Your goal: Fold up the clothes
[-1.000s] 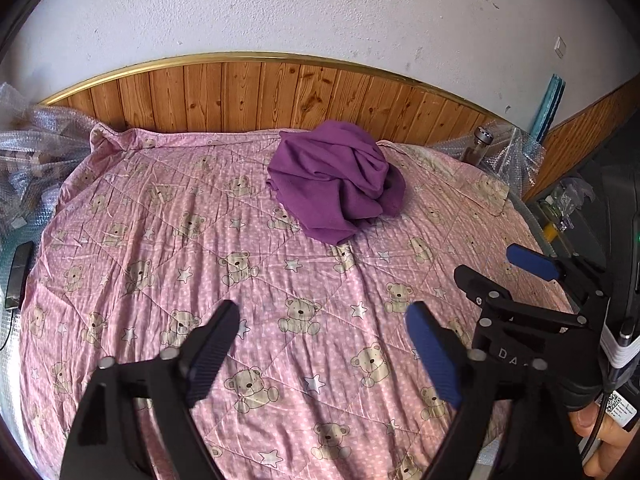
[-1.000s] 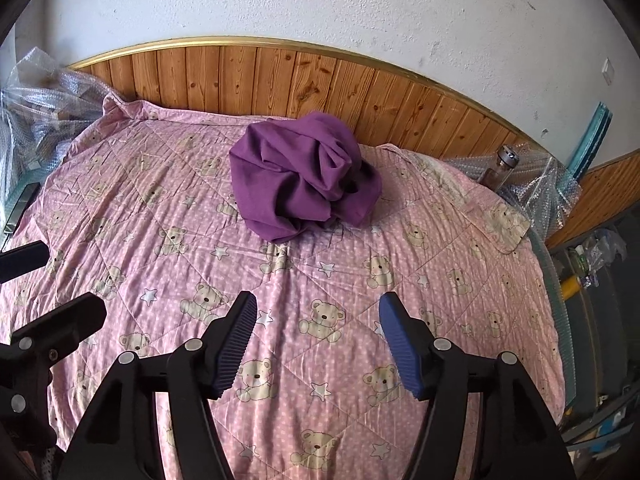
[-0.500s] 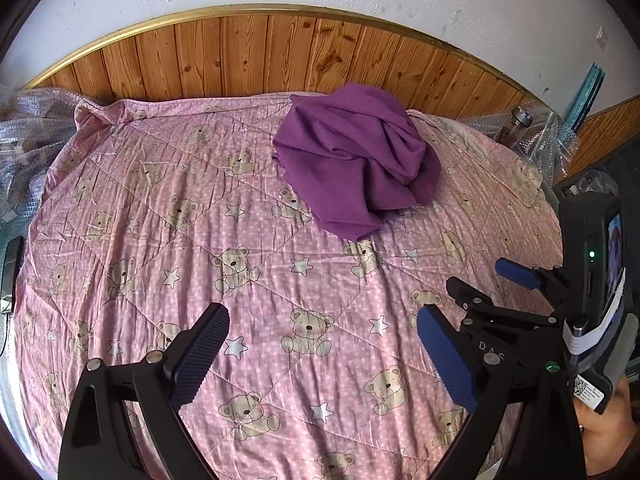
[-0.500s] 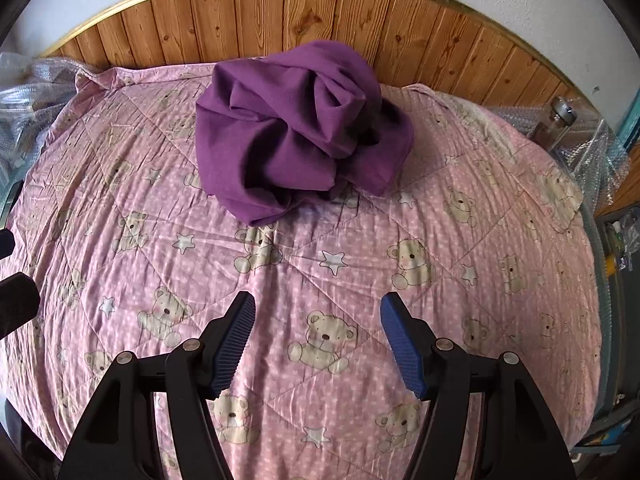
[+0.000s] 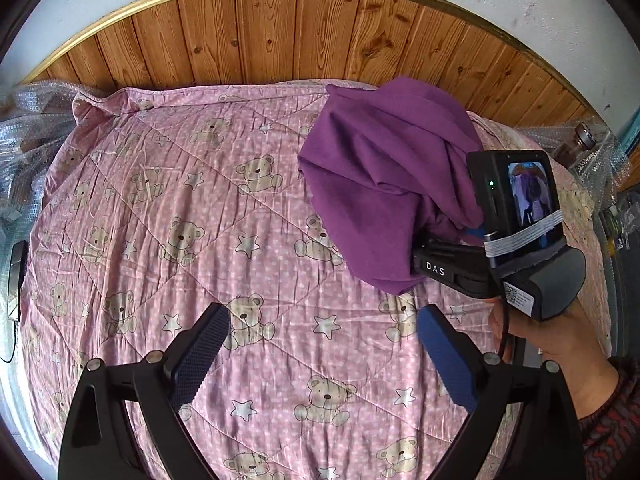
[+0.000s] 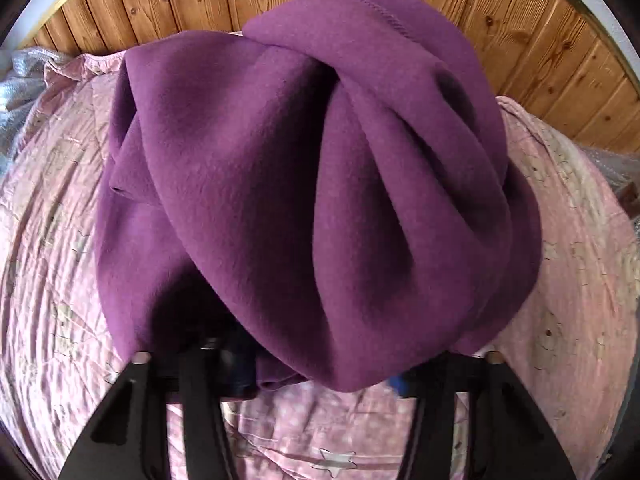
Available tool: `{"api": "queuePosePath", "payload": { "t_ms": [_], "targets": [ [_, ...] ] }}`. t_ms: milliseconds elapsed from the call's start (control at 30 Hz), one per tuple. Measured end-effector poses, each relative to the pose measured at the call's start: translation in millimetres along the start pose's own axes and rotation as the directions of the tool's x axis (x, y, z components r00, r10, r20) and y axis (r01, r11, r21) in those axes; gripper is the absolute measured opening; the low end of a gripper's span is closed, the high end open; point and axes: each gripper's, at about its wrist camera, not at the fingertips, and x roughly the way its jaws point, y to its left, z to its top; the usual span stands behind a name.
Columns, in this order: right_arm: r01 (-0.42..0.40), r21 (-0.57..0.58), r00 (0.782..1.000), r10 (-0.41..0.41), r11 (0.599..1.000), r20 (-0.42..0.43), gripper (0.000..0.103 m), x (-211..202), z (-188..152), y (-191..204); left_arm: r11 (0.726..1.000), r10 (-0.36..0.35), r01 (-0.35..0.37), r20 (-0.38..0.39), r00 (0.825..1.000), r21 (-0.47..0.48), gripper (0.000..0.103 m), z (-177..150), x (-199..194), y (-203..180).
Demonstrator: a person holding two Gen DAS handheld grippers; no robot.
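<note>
- The purple garment (image 5: pixel 384 184) lies in a crumpled heap at the far right of the bed (image 5: pixel 168 208), close to the wooden panelling (image 5: pixel 280 36).
- It looks like soft fleece: thick, matt, with deep rounded folds and a stitched hem (image 6: pixel 384 12) showing at the top of the heap. I judge it light and limp, so it will sag and drag when lifted, not slide.
- My right tool (image 5: pixel 448 256) is pushed into the near edge of the heap. The cloth drapes over its fingertips in both views, so I cannot tell whether the jaws stand apart or have closed on fabric.
- My left tool (image 5: pixel 320 344) hovers over bare quilt, near and left of the garment, with its jaws wide apart and nothing between them.
- To my eye the best hold is a hem or a corner, not a bunched middle fold, since a single layer would let the heap shake open.
- I would look for a second corner with the left tool.
</note>
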Motion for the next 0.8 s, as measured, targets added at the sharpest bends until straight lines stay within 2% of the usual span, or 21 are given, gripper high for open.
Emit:
{"api": "queuePosePath", "payload": {
  "t_ms": [67,133,233,300,333,400,433,467,533,600,667,700,733,767,800],
  "targets": [
    [-0.02,-0.003,0.999,0.02,1.0,0.048,0.016,-15.6,-7.6,-2.0,1.0,0.002,-0.003,-0.012,1.0,-0.009,0.096,4.1,9.9,-0.9],
    [-0.074,-0.003,0.99,0.074,0.997,0.119,0.014,-49.4,-23.2,-6.4,1.0,-0.006,0.006,-0.016,1.0,-0.024,0.096,6.8,18.5,-2.5],
    [-0.174,0.016,0.965,0.167,0.985,0.202,0.013,-119.4,-60.2,-16.2,0.998,-0.034,0.034,-0.004,0.999,-0.044,0.096,9.4,27.4,-7.1],
    [-0.192,-0.005,0.959,0.188,0.981,0.209,0.013,-146.2,-89.8,-19.2,0.997,-0.049,0.05,0.011,0.999,-0.058,0.096,9.8,32.5,-9.6],
    [-0.182,-0.012,0.966,0.181,0.983,0.183,0.014,-143.8,-103.5,-21.2,0.996,-0.059,0.06,0.014,0.998,-0.072,0.096,10.2,36.9,-10.4],
    [-0.136,-0.013,0.989,0.137,0.991,0.057,0.021,-110.8,-126.6,-28.9,0.988,-0.105,0.104,-0.002,0.994,-0.11,0.096,10.6,52.1,-14.9],
    [-0.113,-0.005,0.993,0.113,0.994,-0.016,0.022,-93.0,-134.9,-36.3,0.982,-0.14,0.136,-0.02,0.99,-0.128,0.096,10.4,63.0,-19.2],
    [-0.09,0.018,0.995,0.091,0.996,-0.044,0.025,-86.3,-140.3,-47.0,0.978,-0.161,0.154,-0.042,0.986,-0.14,0.096,10.2,75.2,-24.7],
    [-0.085,0.078,0.996,0.085,0.993,0.006,0.029,-100.3,-140.4,-69.5,0.975,-0.186,0.174,-0.083,0.979,-0.139,0.096,10.3,98.7,-37.7],
    [-0.056,0.133,0.996,0.046,0.99,0.077,0.057,-117.0,-131.6,-89.4,0.975,-0.204,0.191,-0.117,0.972,-0.11,0.096,10.5,117.4,-52.1],
    [-0.019,0.153,0.993,0.0,0.988,0.119,0.063,-117.8,-114.6,-102.8,0.972,-0.227,0.216,-0.129,0.965,-0.094,0.096,11.9,128.7,-62.9],
    [-0.001,0.149,0.993,-0.017,0.989,0.119,0.063,-109.7,-105.9,-105.8,0.962,-0.265,0.253,-0.121,0.957,-0.105,0.089,13.1,130.9,-65.1],
    [0.009,0.142,0.994,-0.024,0.99,0.104,0.063,-97.2,-94.4,-107.9,0.945,-0.316,0.301,-0.119,0.941,-0.129,0.06,14.8,132.4,-64.5],
    [0.006,0.142,0.997,-0.017,0.99,0.077,0.063,-79.7,-83.1,-109.3,0.931,-0.35,0.33,-0.125,0.928,-0.157,0.044,17.5,132.7,-61.6],
    [-0.012,0.148,0.999,0.006,0.989,0.043,0.061,-66.7,-73.2,-109.5,0.926,-0.357,0.334,-0.121,0.926,-0.178,0.017,21.3,128.9,-56.1]
  ]
}}
